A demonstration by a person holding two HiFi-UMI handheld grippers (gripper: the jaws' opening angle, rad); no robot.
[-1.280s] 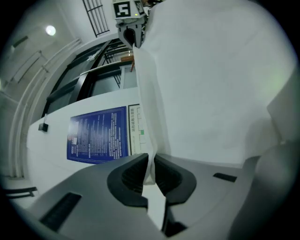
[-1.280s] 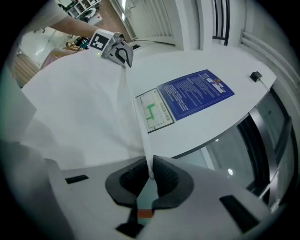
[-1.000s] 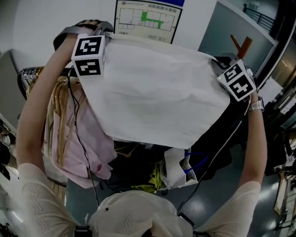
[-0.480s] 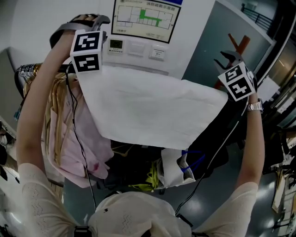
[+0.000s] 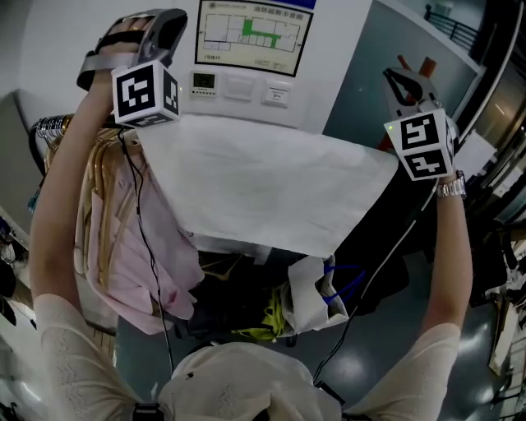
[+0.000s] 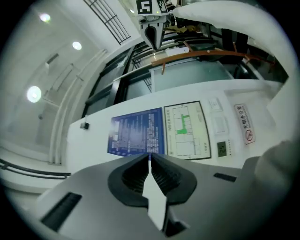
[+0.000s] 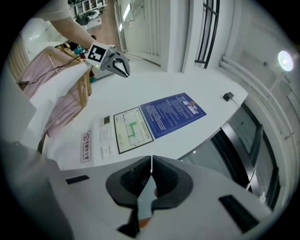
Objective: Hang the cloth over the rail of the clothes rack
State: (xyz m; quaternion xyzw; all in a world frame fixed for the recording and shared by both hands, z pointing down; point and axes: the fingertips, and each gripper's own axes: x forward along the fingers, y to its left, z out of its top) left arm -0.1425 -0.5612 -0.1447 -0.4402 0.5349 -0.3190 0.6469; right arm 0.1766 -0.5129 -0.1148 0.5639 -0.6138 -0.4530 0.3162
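Observation:
The white cloth [image 5: 263, 181] lies draped over the rack's rail, which it hides, and hangs down toward me. My left gripper [image 5: 168, 18] is raised above the cloth's left corner, clear of it. My right gripper [image 5: 399, 80] is raised above the right corner, also clear. Both pairs of jaws have just been closing with nothing between them, and the tips now meet in the left gripper view [image 6: 150, 157] and the right gripper view [image 7: 151, 159]. From the right gripper view the cloth [image 7: 51, 93] shows below the left gripper [image 7: 123, 69].
Pink garments [image 5: 131, 247] on hangers [image 5: 53, 127] fill the rail's left end. Dark clothes [image 5: 386, 247] hang at the right. A white bag with blue handles [image 5: 316, 296] sits below. On the wall behind are a floor plan [image 5: 253, 31] and switches [image 5: 238, 84].
Both grippers let go of the cloth's top corners, opened, rose above it and shut again. The cloth's top edge sank onto the rail, uncovering the wall switches.

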